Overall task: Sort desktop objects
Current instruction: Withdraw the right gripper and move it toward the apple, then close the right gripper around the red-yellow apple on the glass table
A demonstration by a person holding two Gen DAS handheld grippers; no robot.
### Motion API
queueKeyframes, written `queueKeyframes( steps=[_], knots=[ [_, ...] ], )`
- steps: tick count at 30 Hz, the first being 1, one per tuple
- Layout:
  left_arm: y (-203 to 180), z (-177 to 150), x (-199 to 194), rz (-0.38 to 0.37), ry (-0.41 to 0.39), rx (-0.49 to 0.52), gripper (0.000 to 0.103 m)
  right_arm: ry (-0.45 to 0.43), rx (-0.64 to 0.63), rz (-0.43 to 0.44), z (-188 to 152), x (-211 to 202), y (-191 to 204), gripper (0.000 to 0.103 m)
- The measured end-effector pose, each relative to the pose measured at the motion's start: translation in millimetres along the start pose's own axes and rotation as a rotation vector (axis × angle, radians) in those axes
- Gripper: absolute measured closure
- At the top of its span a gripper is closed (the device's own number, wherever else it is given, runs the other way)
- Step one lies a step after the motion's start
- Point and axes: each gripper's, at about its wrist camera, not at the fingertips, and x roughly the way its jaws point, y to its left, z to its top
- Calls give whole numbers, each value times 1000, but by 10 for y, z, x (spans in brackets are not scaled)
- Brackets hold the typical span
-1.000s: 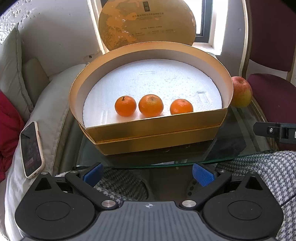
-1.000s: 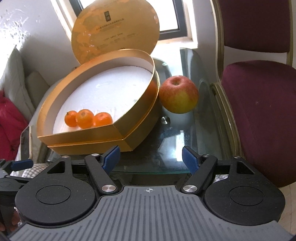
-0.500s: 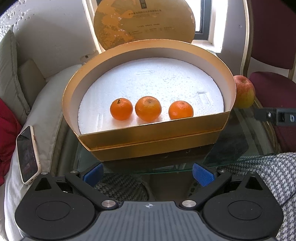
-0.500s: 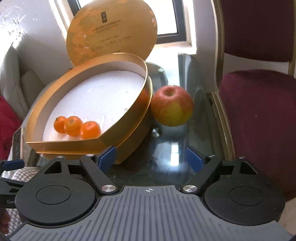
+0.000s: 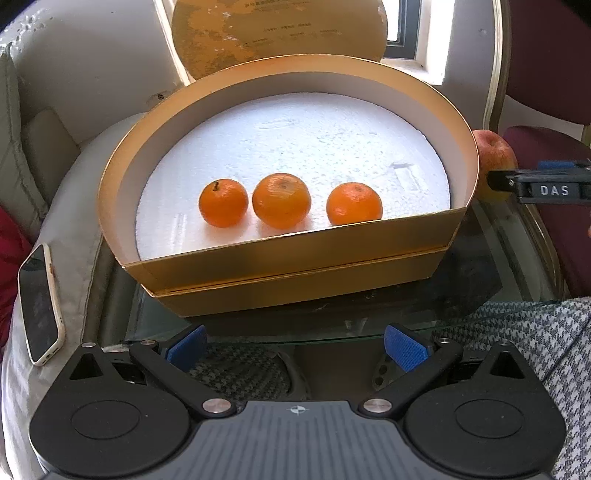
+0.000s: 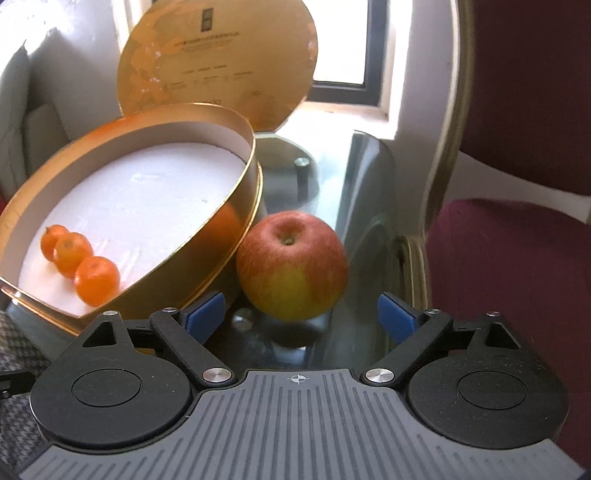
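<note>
1. In the left wrist view, a phone [image 5: 40, 304] lay at 9 o'clock on a pale cushion [image 5: 70, 206], screen up, beside the glass table [image 5: 480, 280].
2. The left gripper [image 5: 297, 349] stood open at 6 o'clock, its blue pads [image 5: 186, 345] wide apart and with nothing between them, before the near edge of the table.
3. A gold box [image 5: 295, 258] sat on the table in the middle of this view, with white foam inside.
4. Three oranges [image 5: 281, 200] lay in a row on the foam, close to the near straight wall of the box.
5. The round gold lid [image 5: 277, 33] stood upright behind the box at 12 o'clock.
6. An apple [image 5: 495, 155] showed at 3 o'clock, just beside the right wall of the box, and one finger [image 5: 546, 188] of the right gripper was in front of it.
7. In the right wrist view, the same box [image 6: 207, 243] was at 9 o'clock, and the apple [image 6: 291, 266] sat on the glass in the centre, right beside the curved wall; whether they touched I cannot tell.
8. The right gripper [image 6: 301, 312] was open; its jaws had just been opening, and the apple sat ahead of the two blue pads [image 6: 395, 314], not pressed by them.
9. A dark red chair [image 6: 517, 266] stood at 3 o'clock, next to the table.
</note>
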Motion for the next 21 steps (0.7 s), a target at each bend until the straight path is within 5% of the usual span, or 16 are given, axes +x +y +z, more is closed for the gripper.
queueKeyframes(
  steps=[5,21],
  knots=[
    [-27,-5,55,4,19,7,1,-38,-118,20,22,132,30,9],
    [-32,-6,102,11,46,5,1,31,-305,40,78,527,109,9]
  ],
)
